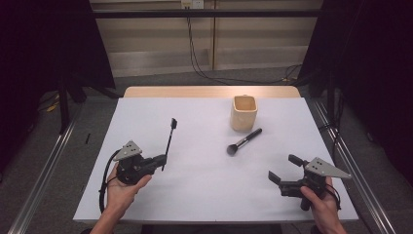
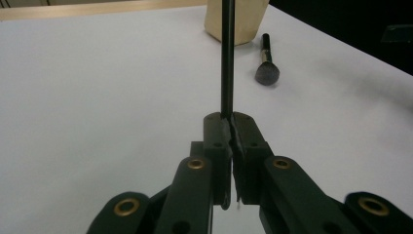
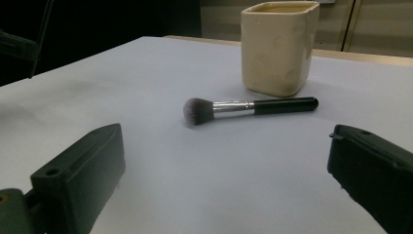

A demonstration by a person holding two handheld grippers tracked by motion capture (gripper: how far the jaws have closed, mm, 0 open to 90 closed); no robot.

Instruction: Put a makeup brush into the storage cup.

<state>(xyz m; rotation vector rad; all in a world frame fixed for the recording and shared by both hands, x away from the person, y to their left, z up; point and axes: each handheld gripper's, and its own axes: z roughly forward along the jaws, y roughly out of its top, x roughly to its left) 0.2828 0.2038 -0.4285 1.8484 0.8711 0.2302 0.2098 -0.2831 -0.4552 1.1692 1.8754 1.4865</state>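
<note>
On the white table (image 1: pixel 204 185), near its left front area, the left gripper (image 1: pixel 163 160) sits in the person's left hand (image 1: pixel 122 190). Its jaws are pressed fully together on the lower end of a thin black brush (image 1: pixel 169 139), a slim rod with a small dark head at the far end. In the high view this thin black brush runs away from the jaws toward the far edge of the table, leaning slightly right. In the left gripper view the rod (image 2: pixel 227 58) rises straight out from between the clamped jaws of the left gripper (image 2: pixel 229 122) and crosses in front of the cream cup (image 2: pixel 238 22).

At the right front area of the table, the right gripper (image 1: pixel 285 169) is held in the person's right hand (image 1: pixel 321 204). Its jaws stand wide apart and hold nothing. In the right gripper view the two black jaws of the right gripper (image 3: pixel 224 175) frame bare table surface.

The cream cup (image 1: pixel 243 112) stands upright toward the far right-centre of the table, open at the top. A makeup brush (image 1: pixel 244 142) lies flat on the table just in front of it, near but not touching. Its black handle end points toward the cup and its dark bristle head points toward the person. In the right gripper view the makeup brush (image 3: pixel 248 107) lies crosswise beyond the open jaws, bristles to the left, with the cream cup (image 3: pixel 280 46) just behind its handle.
</note>
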